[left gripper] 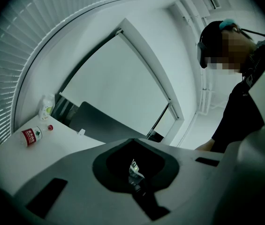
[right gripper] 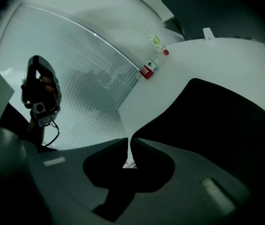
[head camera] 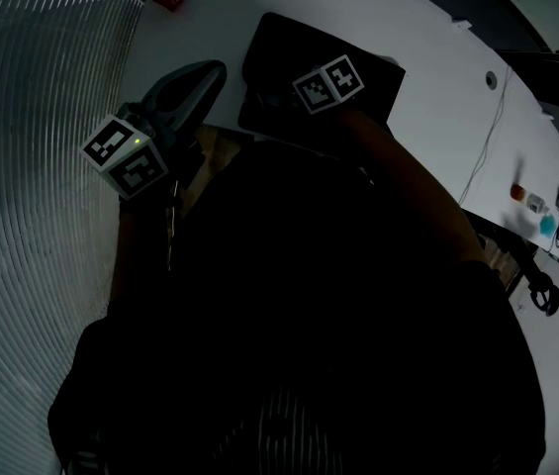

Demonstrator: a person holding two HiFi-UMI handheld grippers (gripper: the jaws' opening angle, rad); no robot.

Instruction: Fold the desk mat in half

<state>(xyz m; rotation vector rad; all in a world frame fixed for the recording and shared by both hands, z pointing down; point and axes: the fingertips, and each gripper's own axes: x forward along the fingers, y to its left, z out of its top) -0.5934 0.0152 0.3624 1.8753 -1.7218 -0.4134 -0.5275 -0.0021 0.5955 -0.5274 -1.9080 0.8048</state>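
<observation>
The black desk mat (head camera: 281, 55) lies on the white table (head camera: 427, 97); in the right gripper view the mat (right gripper: 235, 121) spreads just beyond and to the right of the jaws. My right gripper (right gripper: 128, 142) stands with a narrow slit between its tips and nothing in it. Its marker cube (head camera: 328, 82) hovers over the mat. My left gripper (head camera: 208, 75) is off the table's left edge, beside the mat's left side, and its jaws (left gripper: 133, 140) are shut on nothing. The right gripper view shows the left gripper (right gripper: 41, 93) in a hand.
Two small bottles (right gripper: 147, 70) lie near the table's far corner, one with a red label (left gripper: 31, 136). A dark panel (left gripper: 99, 121) stands beyond them. Cables and small items (head camera: 556, 226) sit at the table's right. Ribbed blinds (head camera: 32, 166) fill the left.
</observation>
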